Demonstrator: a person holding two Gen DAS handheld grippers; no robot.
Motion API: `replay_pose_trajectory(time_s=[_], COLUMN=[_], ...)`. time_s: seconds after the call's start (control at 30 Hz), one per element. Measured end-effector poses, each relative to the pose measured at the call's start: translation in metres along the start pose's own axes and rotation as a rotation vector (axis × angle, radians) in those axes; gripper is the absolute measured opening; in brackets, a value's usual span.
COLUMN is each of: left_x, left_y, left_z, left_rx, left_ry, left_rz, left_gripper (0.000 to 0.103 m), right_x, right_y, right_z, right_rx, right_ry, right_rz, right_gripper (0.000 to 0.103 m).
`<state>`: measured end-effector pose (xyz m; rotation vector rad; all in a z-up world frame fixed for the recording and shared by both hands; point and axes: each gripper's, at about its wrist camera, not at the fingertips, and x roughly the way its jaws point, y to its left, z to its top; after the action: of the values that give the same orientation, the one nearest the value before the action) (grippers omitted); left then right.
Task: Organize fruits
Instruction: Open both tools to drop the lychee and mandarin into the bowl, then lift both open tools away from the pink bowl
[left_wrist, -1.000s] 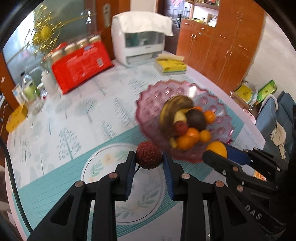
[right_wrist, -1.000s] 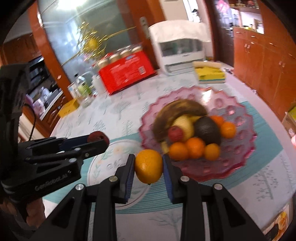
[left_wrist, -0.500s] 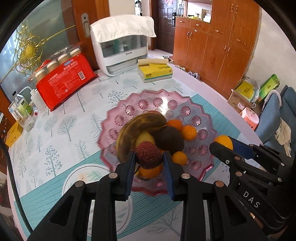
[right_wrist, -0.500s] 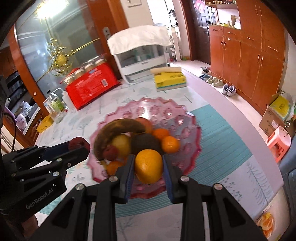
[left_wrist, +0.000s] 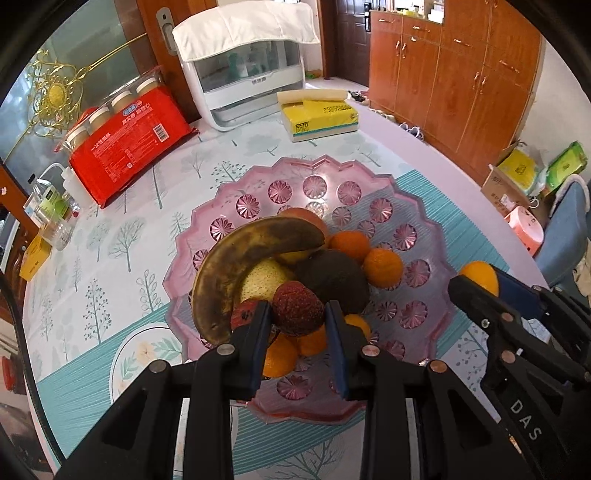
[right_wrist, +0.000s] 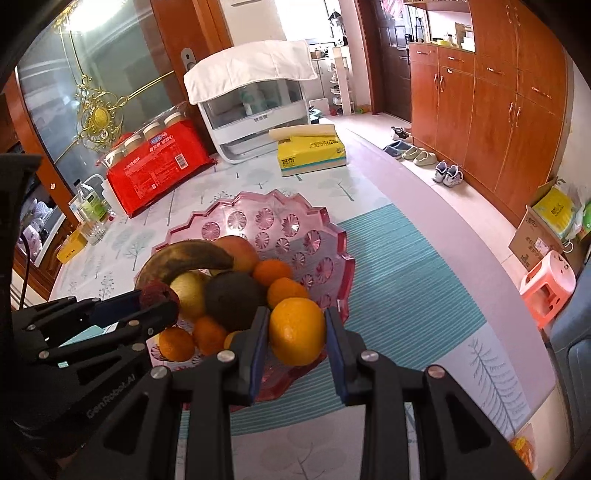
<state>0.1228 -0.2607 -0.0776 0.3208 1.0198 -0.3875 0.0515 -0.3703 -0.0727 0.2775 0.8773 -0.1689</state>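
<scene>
Far L on the tabletop (left_wrist: 122, 236): small bottles (left_wrist: 51, 206) and a yellow box (left_wrist: 33, 254) are seen near the edge. Next, a red pack of lidded cups (left_wrist: 129, 144) is laid flat, w/ a white covered appliance (left_wrist: 247, 74) behind it and a yellow tissue pack (left_wrist: 319, 118) just to the R of that.

Centre: a pink scalloped glass dish (left_wrist: 317, 184) is set on the tree-print cloth, partly over a teal striped area. Piled in it: a browned banana (left_wrist: 243, 266) arched on top, a pale yellow fruit (left_wrist: 264, 277) under it, a dark avocado (left_wrist: 332, 277) beside that, several small oranges (left_wrist: 382, 267) round the R and near sides, and a peach-coloured fruit (right_wrist: 238, 253) at the back.

The left gripper (left_wrist: 298, 319) is clamped on a red lychee (left_wrist: 297, 312), blue pads pressed on both sides; the lychee is held over the near-L part of the fruit pile, in front of the avocado. Whether it touches the fruit below can't be told.

The right gripper (right_wrist: 296, 334) is clamped on a larger orange (right_wrist: 297, 330), held above the dish's near-R rim, just beside the small oranges. In the left wrist view it is seen at far R, clear of the pile.

Far R, off the tabletop: wooden cabinets (right_wrist: 498, 103), shoes (right_wrist: 417, 155) on the floor, cardboard boxes (right_wrist: 543, 229), a pink stool (right_wrist: 550, 284).
</scene>
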Motion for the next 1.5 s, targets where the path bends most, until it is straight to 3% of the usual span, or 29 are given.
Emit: replay_pose_trajectory(time_s=[0.5,0.57,0.63,0.73,0.83,1.13,1.5], left_x=[0.012,0.012,0.011,0.011,0.012,0.010,0.004], left_y=[0.001,0.000,-0.001,0.002,0.006,0.008,0.009], left_z=[-0.002,-0.002,-0.003,-0.004,-0.004,-0.008,-0.015], left_rx=[-0.010,-0.001,0.006,0.004,-0.010,-0.026,-0.062], left_ry=[0.026,0.022,0.011,0.001,0.006,0.010,0.007], left_rz=[0.071,0.082,0.099,0.130,0.138,0.157,0.154], left_gripper=[0.029,0.034,0.046,0.060,0.068,0.079,0.081], right_x=[0.007,0.009,0.011,0.010,0.010,0.012,0.006], right_y=[0.011,0.012,0.013,0.013,0.010,0.007,0.007], right_z=[0.007,0.006,0.005,0.004,0.004,0.003,-0.002], right_rx=[-0.054,-0.059,-0.064,-0.064,-0.050,-0.044,-0.053], right_ry=[-0.058,-0.059,-0.060,-0.076,-0.081,-0.082,-0.098], right_rz=[-0.056,-0.065,-0.074,-0.096,-0.097,-0.097,-0.101], right_gripper=[0.031,0.032,0.041,0.046,0.049,0.050,0.050])
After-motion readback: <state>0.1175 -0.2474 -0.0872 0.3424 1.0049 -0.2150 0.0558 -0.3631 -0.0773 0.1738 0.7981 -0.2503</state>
